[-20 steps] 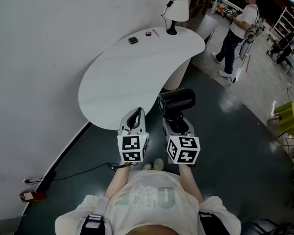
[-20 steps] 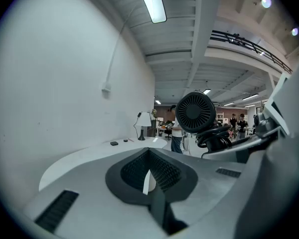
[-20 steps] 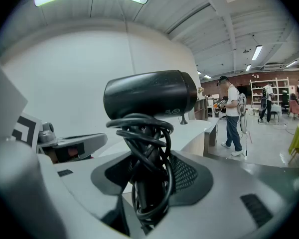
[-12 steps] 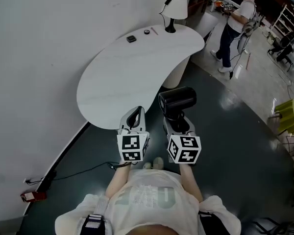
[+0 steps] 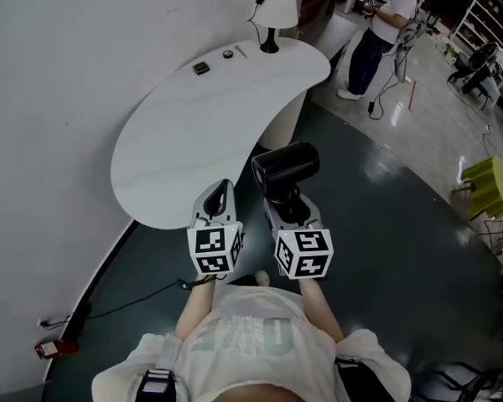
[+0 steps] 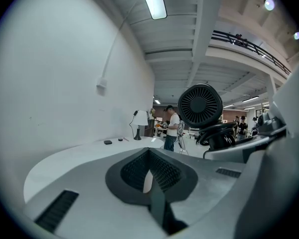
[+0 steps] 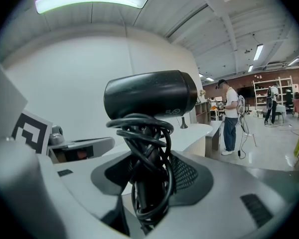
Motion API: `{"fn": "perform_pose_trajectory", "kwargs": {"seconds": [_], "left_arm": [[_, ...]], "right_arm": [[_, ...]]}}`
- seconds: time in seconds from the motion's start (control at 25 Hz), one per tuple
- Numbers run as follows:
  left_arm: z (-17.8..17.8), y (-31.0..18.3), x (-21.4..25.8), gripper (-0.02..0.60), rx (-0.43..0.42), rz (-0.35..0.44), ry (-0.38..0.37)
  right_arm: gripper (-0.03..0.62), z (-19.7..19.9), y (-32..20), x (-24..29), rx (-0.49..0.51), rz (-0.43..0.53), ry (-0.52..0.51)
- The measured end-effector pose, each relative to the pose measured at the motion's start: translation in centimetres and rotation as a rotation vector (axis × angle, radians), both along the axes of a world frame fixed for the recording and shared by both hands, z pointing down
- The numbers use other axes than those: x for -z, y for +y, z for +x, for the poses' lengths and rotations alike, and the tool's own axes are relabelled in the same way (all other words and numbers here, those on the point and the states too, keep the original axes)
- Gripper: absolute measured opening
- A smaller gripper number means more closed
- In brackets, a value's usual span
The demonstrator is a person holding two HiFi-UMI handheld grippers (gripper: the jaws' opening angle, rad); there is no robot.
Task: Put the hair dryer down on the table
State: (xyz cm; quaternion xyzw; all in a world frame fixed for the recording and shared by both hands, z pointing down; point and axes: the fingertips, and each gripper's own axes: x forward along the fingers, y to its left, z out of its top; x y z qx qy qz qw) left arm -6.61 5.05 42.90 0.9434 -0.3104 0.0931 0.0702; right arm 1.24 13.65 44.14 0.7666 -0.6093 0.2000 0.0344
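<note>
A black hair dryer (image 5: 287,164) stands upright by its handle in my right gripper (image 5: 287,212), its cord wound round the handle. In the right gripper view the dryer (image 7: 149,93) fills the middle, and the right gripper (image 7: 144,183) is shut on the handle and cord. My left gripper (image 5: 220,199) sits beside it at the left, over the near edge of the white curved table (image 5: 201,124). The left gripper (image 6: 149,176) is shut with nothing in it. The dryer's rear grille (image 6: 200,106) shows at the right of that view. The dryer hangs over the dark floor, just right of the table.
A table lamp (image 5: 275,11) and two small dark items (image 5: 202,68) stand at the table's far end. A white wall runs along the left. A person (image 5: 377,32) stands beyond the table. A yellow stool (image 5: 486,187) is at the right; a cable (image 5: 126,304) lies on the floor.
The whole head view has shifted left and slightly up. Both grippers keep the same stance side by side, and the dryer stays held in the right one.
</note>
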Motion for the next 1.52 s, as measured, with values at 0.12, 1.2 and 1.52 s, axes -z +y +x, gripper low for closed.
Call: {"fn": "perform_pose_trajectory", "kwargs": {"seconds": [0.12, 1.2, 1.52], "left_arm": [[1.2, 0.3, -0.1, 0.006, -0.007, 0.009, 0.006], [16.4, -20.6, 1.4, 0.006, 0.028, 0.085, 0.010], [19.5, -26.6, 1.9, 0.006, 0.063, 0.017, 0.060]], "right_arm": [[0.218, 1.1, 0.2, -0.3, -0.001, 0.014, -0.019], [0.218, 16.0, -20.3, 2.0, 0.053, 0.074, -0.002], [0.218, 19.2, -27.9, 3.1, 0.096, 0.092, 0.002]]}}
